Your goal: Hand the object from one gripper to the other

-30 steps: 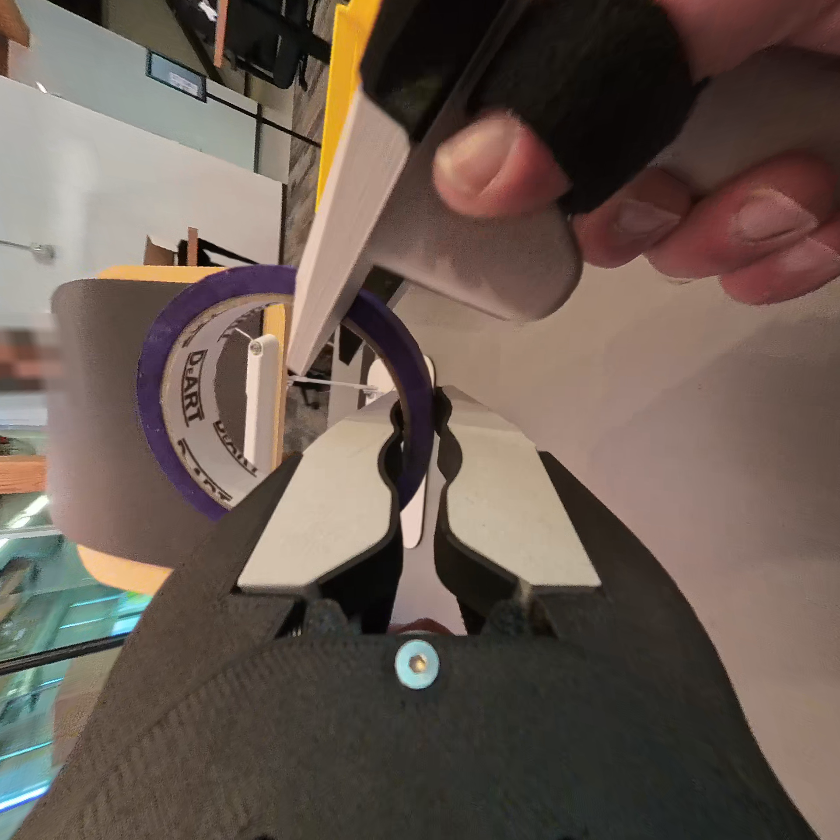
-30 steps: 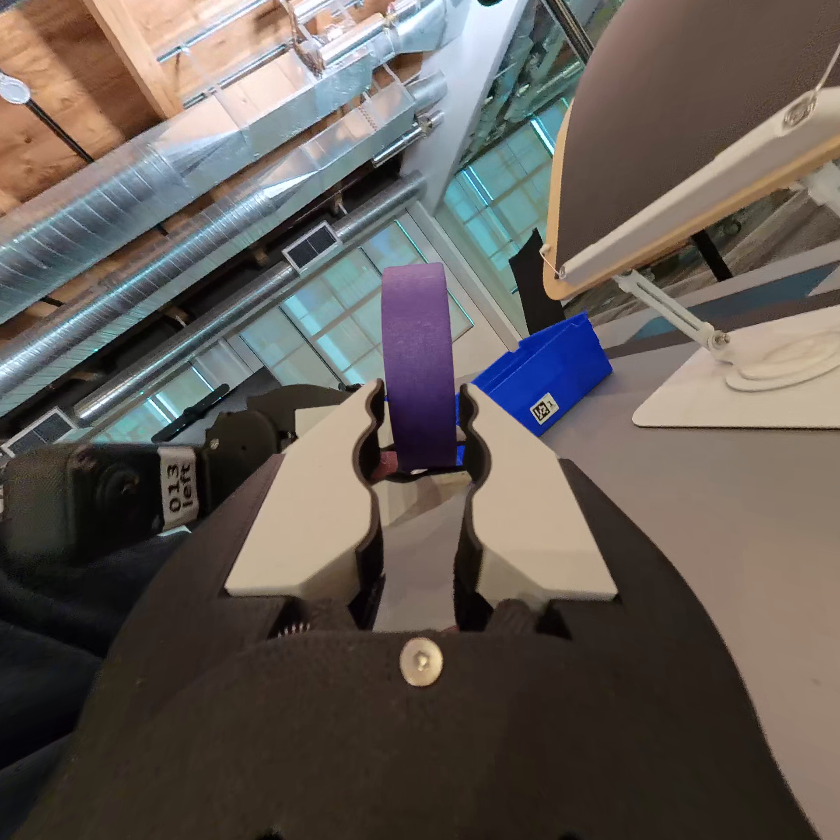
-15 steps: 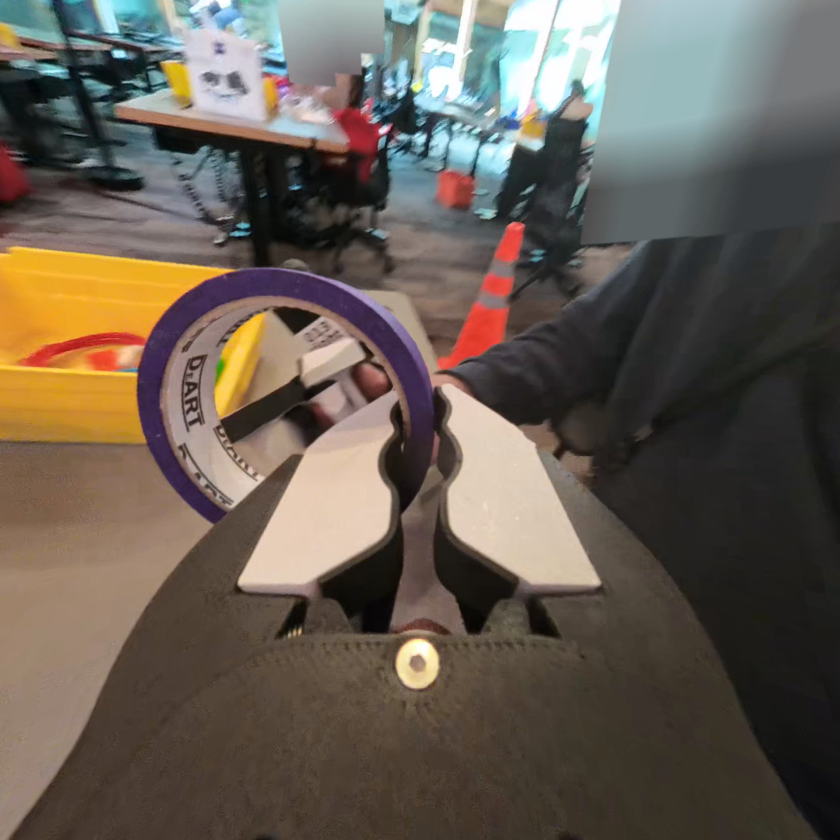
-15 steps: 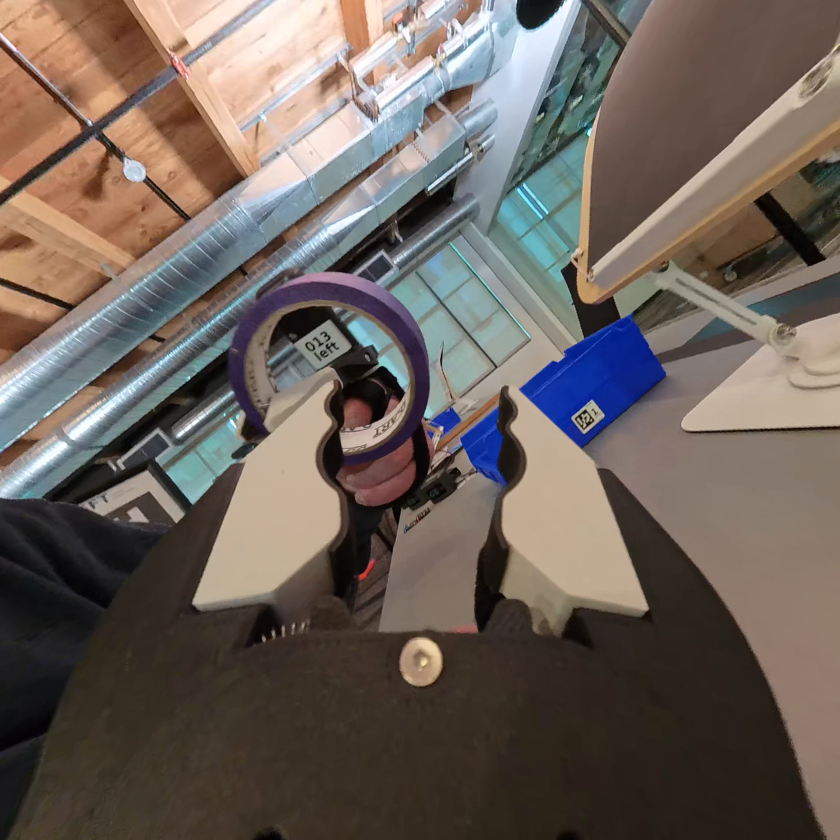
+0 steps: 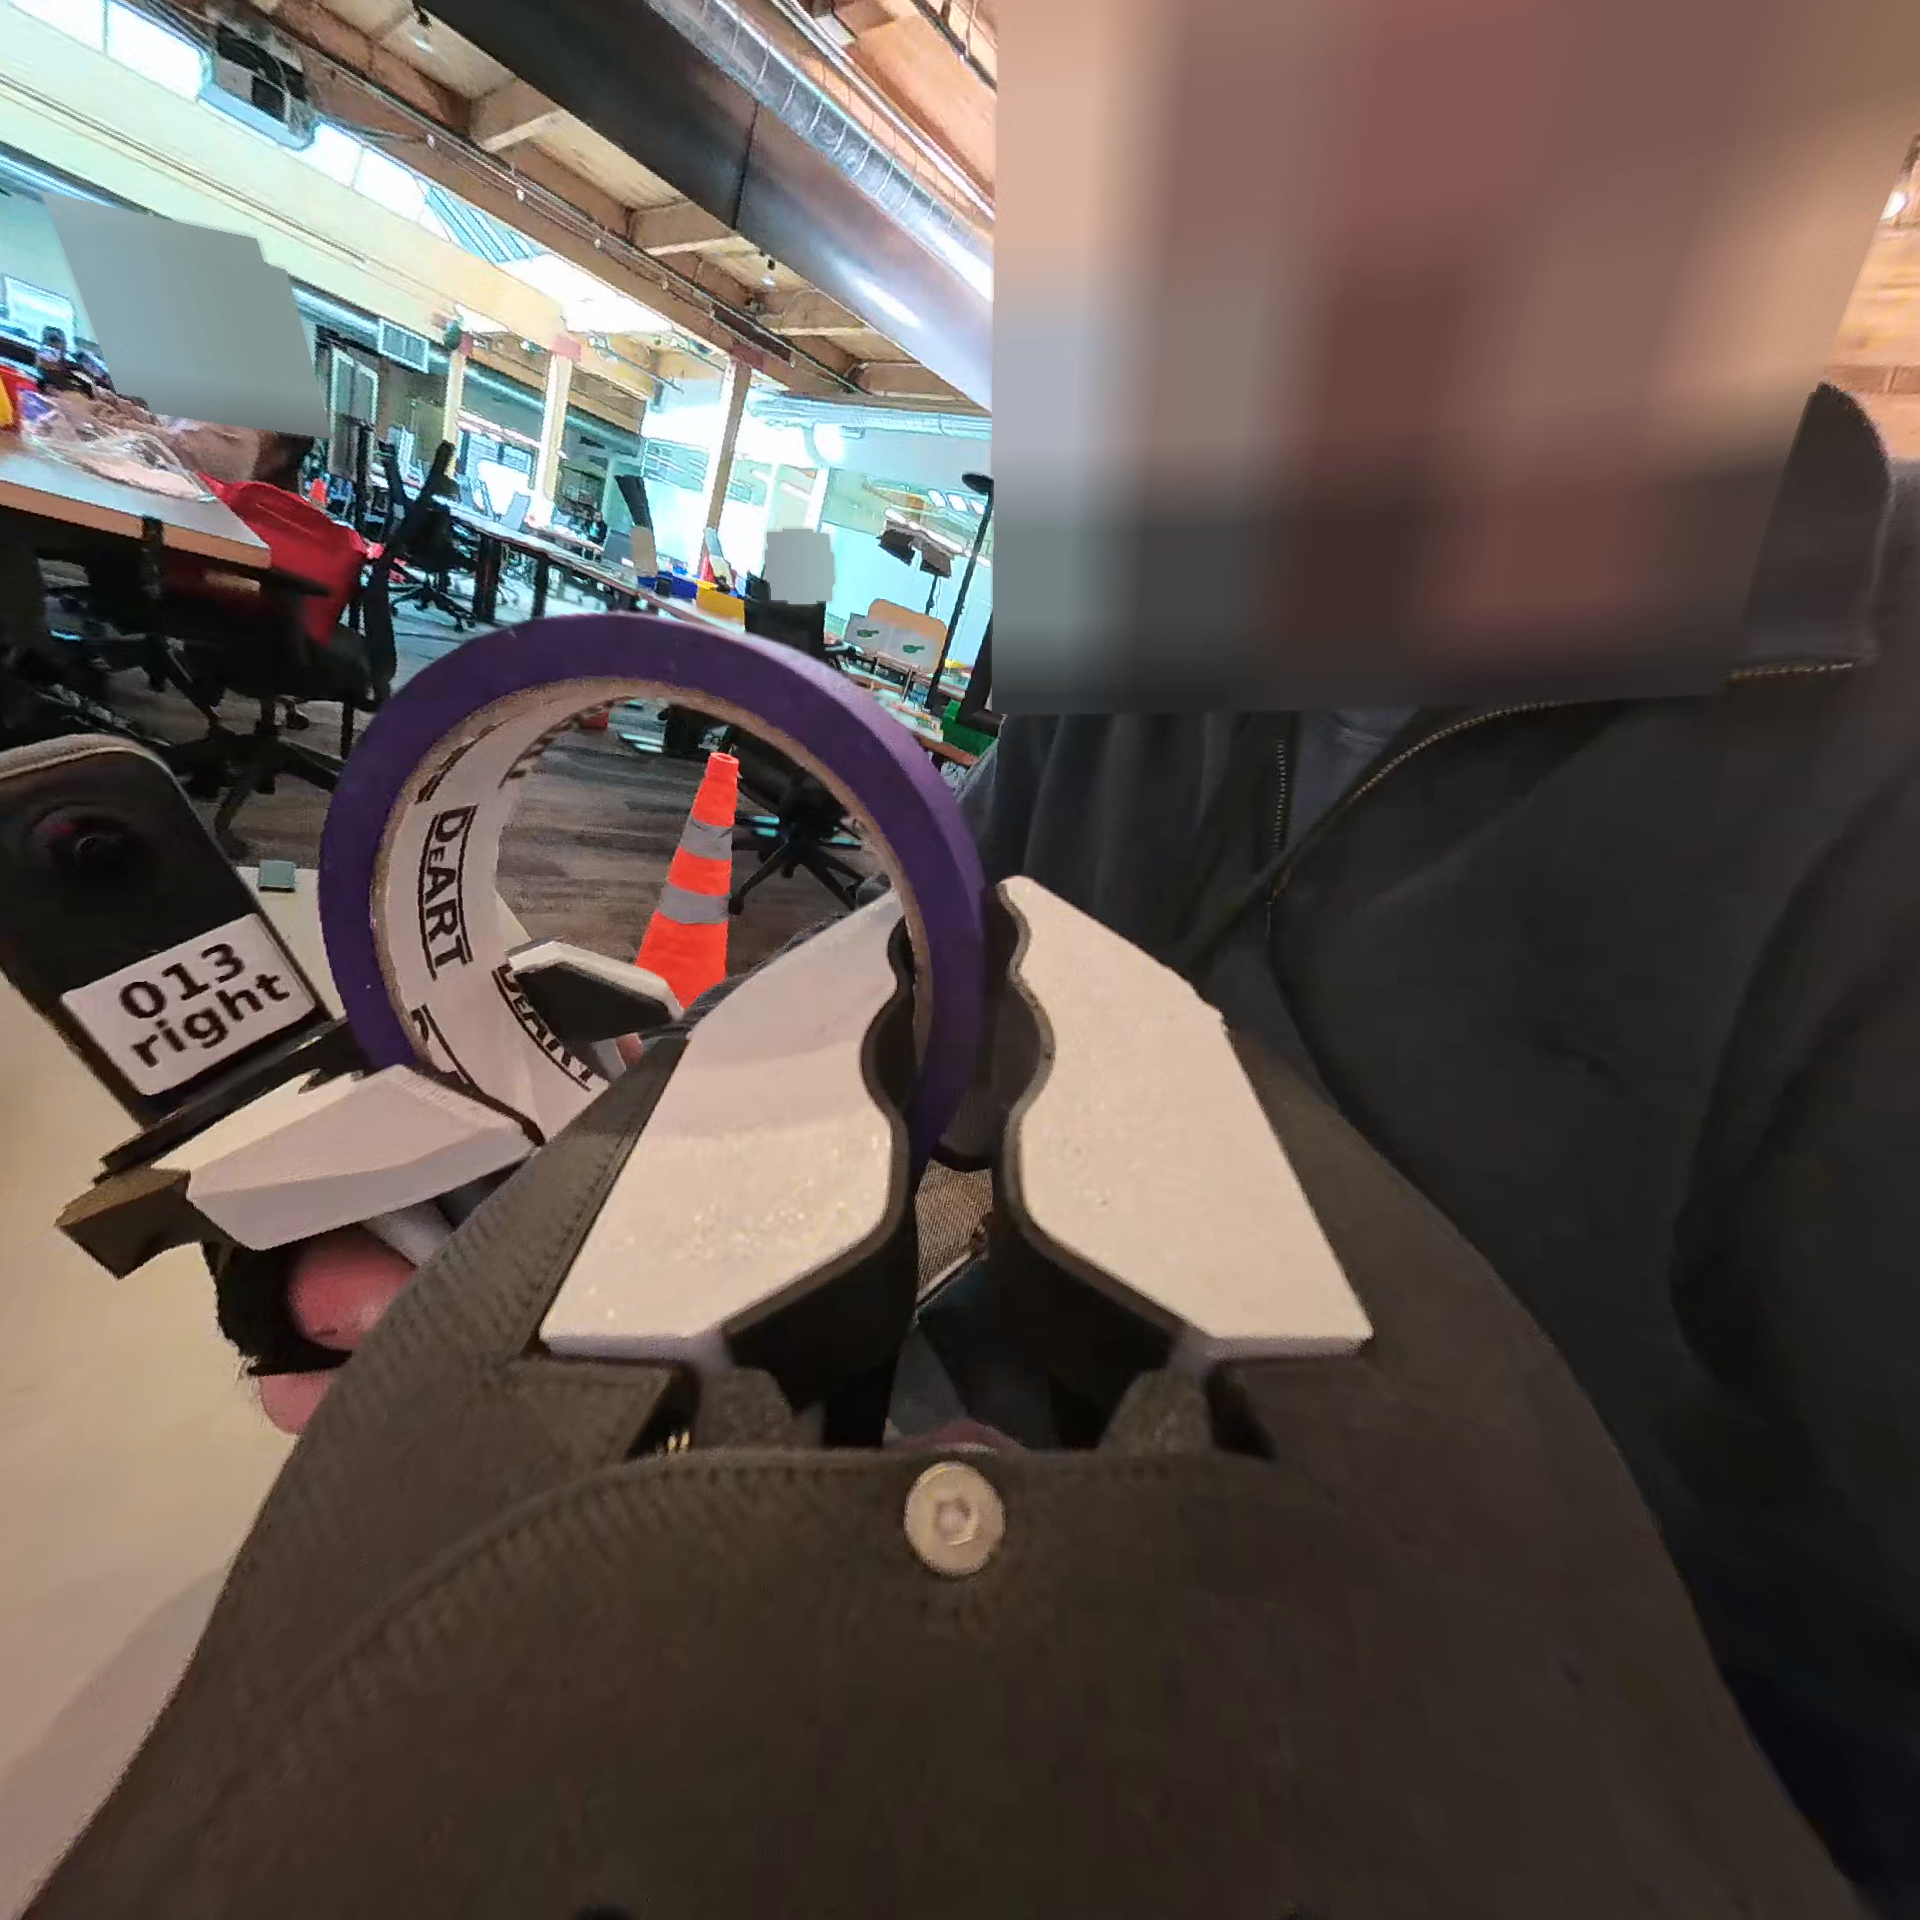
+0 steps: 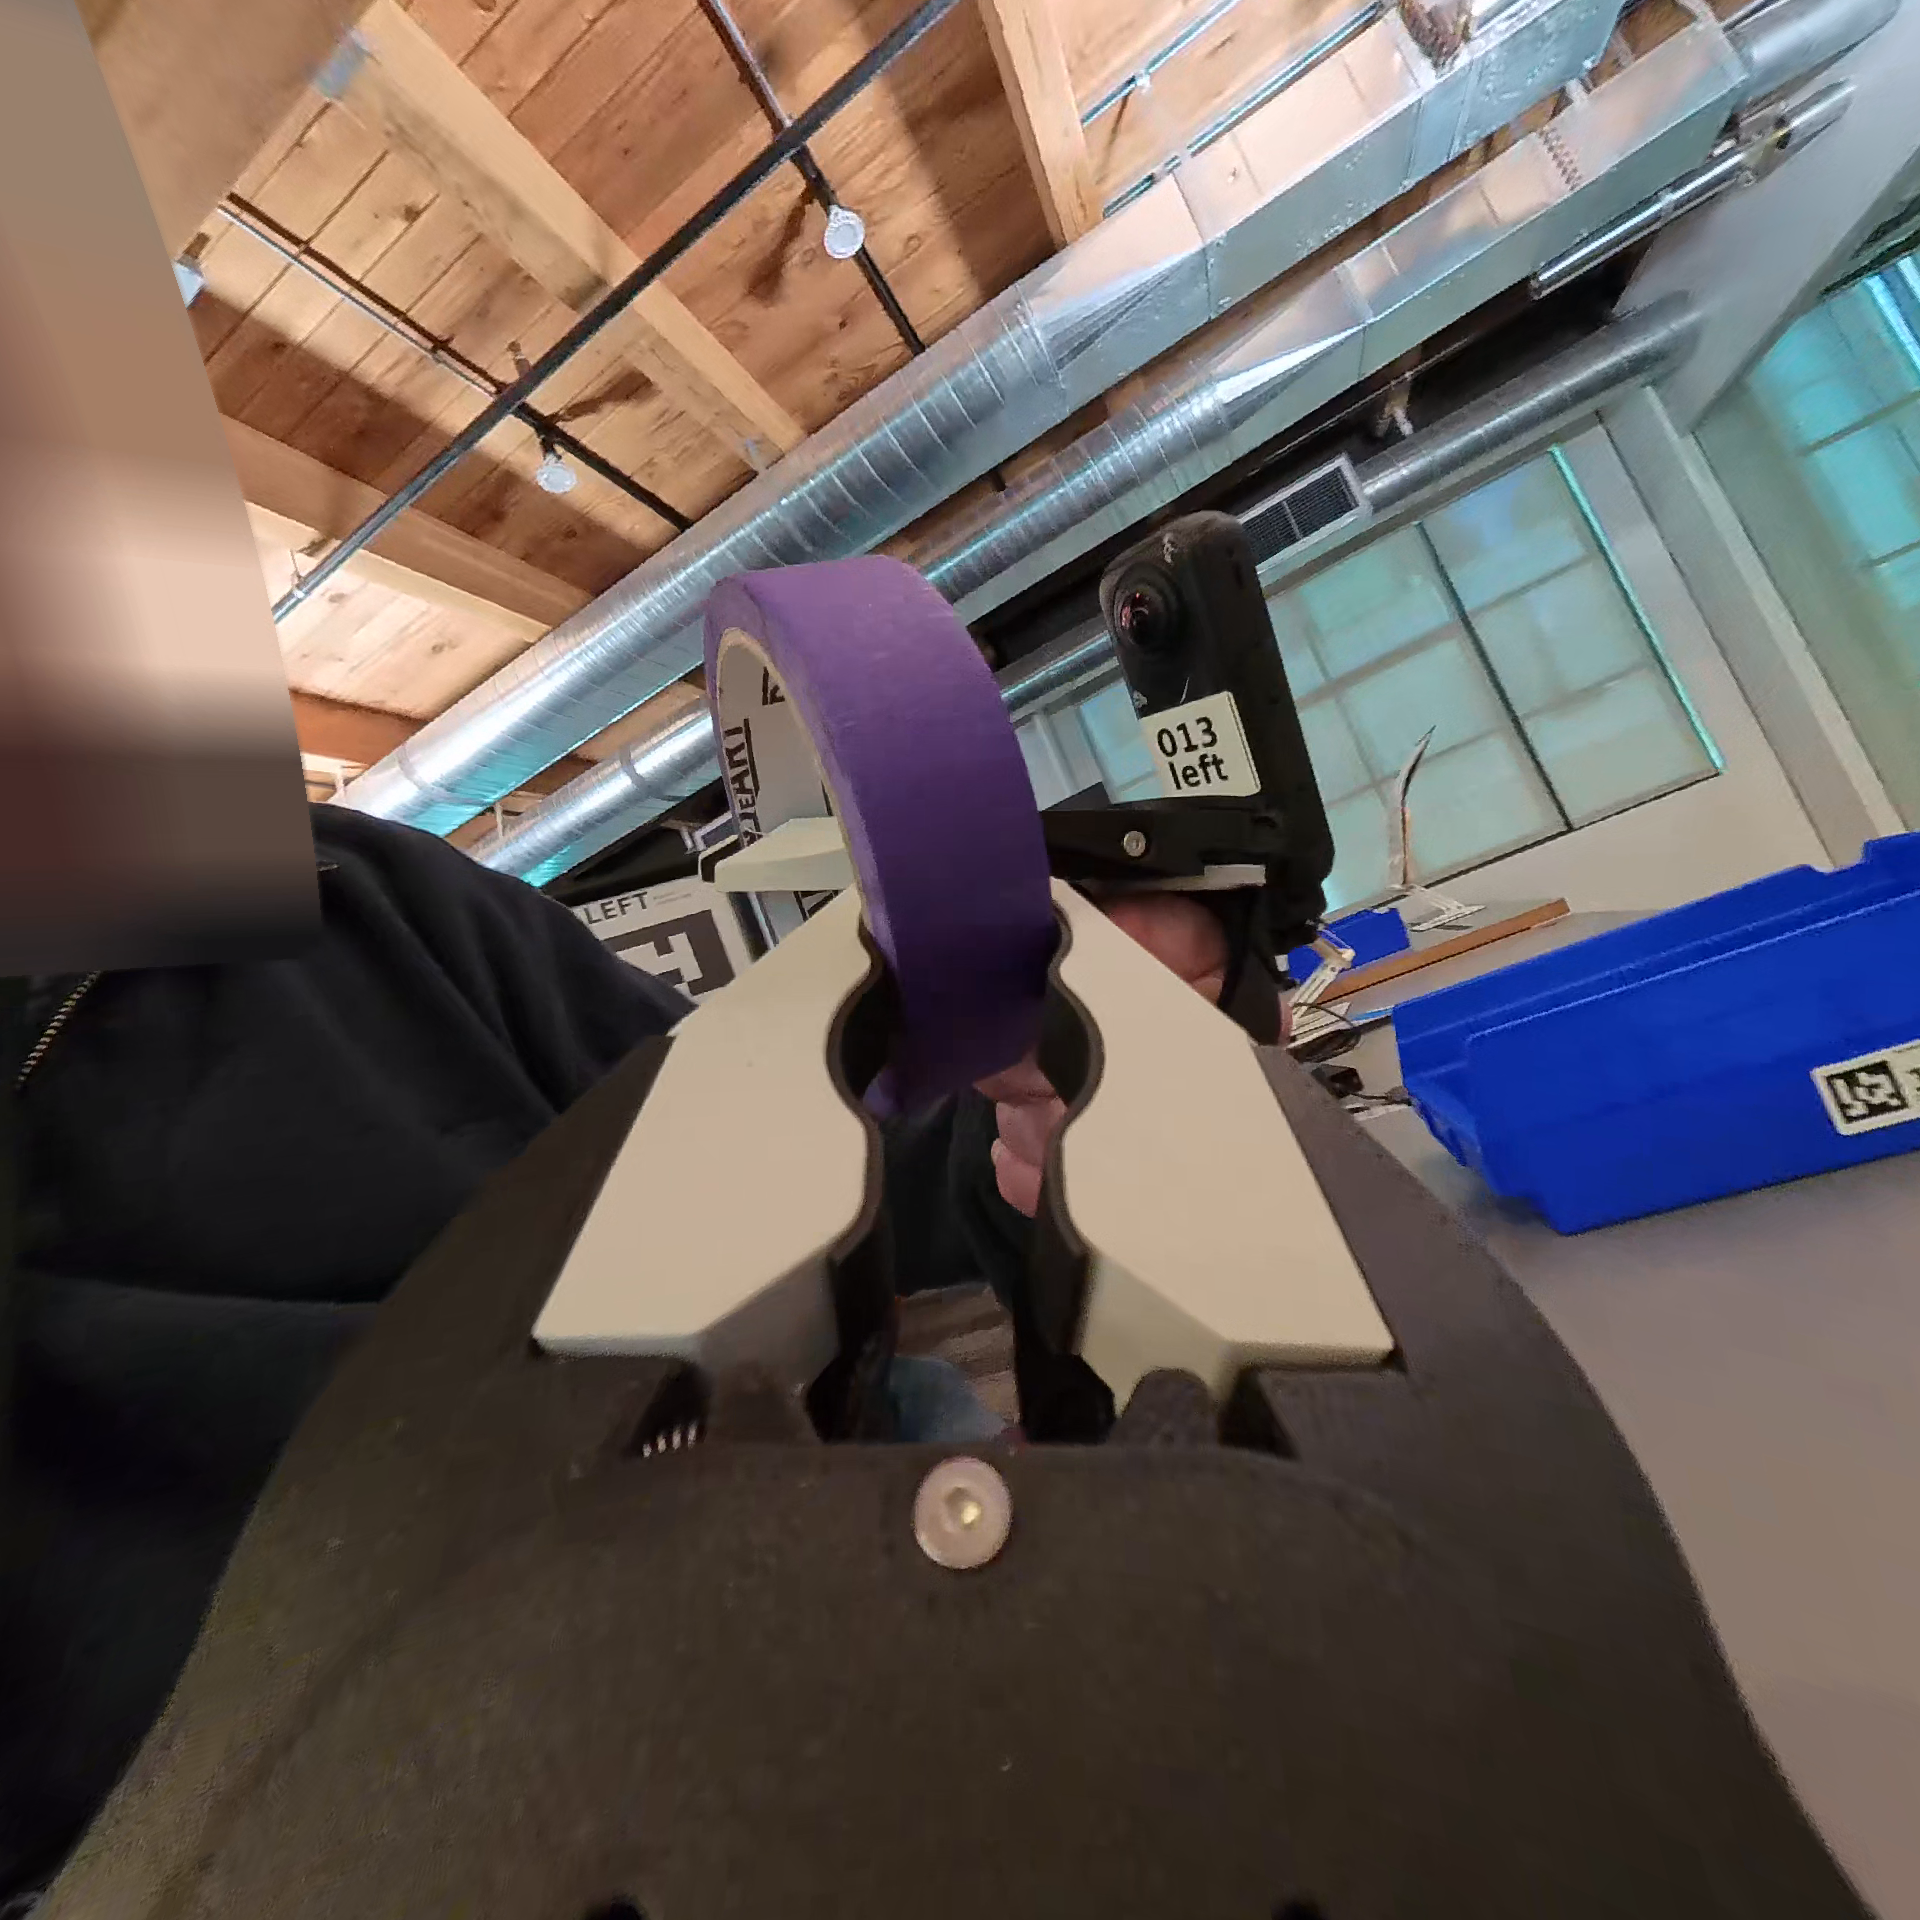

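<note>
A purple tape roll with a white core is held in the air between both grippers. My left gripper is shut on its right rim, one finger inside the hole and one outside. In the right wrist view the roll stands edge-on, and my right gripper is shut across its width, one finger on each flat side. The right gripper's fingers show at the roll's lower left in the left wrist view. The left gripper's camera body shows behind the roll.
A person in a dark jacket stands close behind the grippers. A blue bin sits on the grey table at the right. An orange cone and office chairs stand far off on the floor. The grippers' ends are close to 7 cm from one another.
Half a second ago my right gripper was wide open beside the roll; now it is shut across the roll. My left gripper has kept its hold while both views swung.
</note>
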Demonstrator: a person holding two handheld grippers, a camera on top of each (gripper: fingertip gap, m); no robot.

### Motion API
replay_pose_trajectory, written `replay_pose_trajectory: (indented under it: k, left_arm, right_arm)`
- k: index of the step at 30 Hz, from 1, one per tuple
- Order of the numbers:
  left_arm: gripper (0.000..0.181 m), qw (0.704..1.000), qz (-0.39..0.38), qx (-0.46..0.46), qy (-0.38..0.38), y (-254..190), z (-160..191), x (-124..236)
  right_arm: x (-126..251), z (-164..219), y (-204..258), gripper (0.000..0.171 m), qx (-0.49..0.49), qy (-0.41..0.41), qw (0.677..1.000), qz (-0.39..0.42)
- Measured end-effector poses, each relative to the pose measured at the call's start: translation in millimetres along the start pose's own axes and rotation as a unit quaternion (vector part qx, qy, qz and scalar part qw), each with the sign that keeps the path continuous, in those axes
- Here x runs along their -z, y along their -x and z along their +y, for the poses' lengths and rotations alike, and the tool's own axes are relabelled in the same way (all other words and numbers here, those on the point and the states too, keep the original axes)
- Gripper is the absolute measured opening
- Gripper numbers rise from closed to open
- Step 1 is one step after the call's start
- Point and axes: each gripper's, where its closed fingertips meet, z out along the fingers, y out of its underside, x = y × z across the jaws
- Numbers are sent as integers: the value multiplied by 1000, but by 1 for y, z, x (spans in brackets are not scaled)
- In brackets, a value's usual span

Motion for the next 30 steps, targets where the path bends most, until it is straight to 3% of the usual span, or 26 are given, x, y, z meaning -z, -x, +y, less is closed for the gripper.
replay_pose_trajectory:
  k: [4, 6, 8, 10, 12, 17, 19, 24, 28, 30]
  left_arm:
    - [15, 998, -58, -15, -20, 15, -5, 10]
    - [32, 990, -135, -37, -11, 30, -7, 19]
    - [37, 967, -245, -74, 2, 51, -11, 34]
    - [43, 919, -366, -141, 45, 68, -11, 52]
    - [46, 853, -457, -230, 108, 73, -11, 62]
    - [65, 671, -586, -367, 268, 86, -4, 74]
    - [71, 635, -601, -396, 282, 85, -7, 74]
    - [108, 561, -590, -449, 369, 87, -11, 71]
    - [142, 470, -576, -460, 485, 102, -2, 82]
    - [146, 456, -569, -443, 522, 113, 13, 83]
  right_arm:
    - [8, -10, -12, 21, 10, -23, 998, 57]
    - [14, -15, -23, 21, 10, -32, 994, 103]
    - [22, -20, -34, 20, 9, -41, 988, 149]
    - [29, -23, -44, 20, 7, -46, 980, 192]
    - [35, -23, -51, 20, 5, -46, 973, 224]
    - [39, -24, -57, 19, 26, -38, 963, 267]
    - [41, -23, -60, 19, 27, -23, 959, 280]
    - [47, -12, -64, 19, 10, 33, 951, 307]
    - [54, -3, -73, 19, -3, 60, 930, 363]
    - [51, 1, -74, 19, -3, 69, 924, 375]
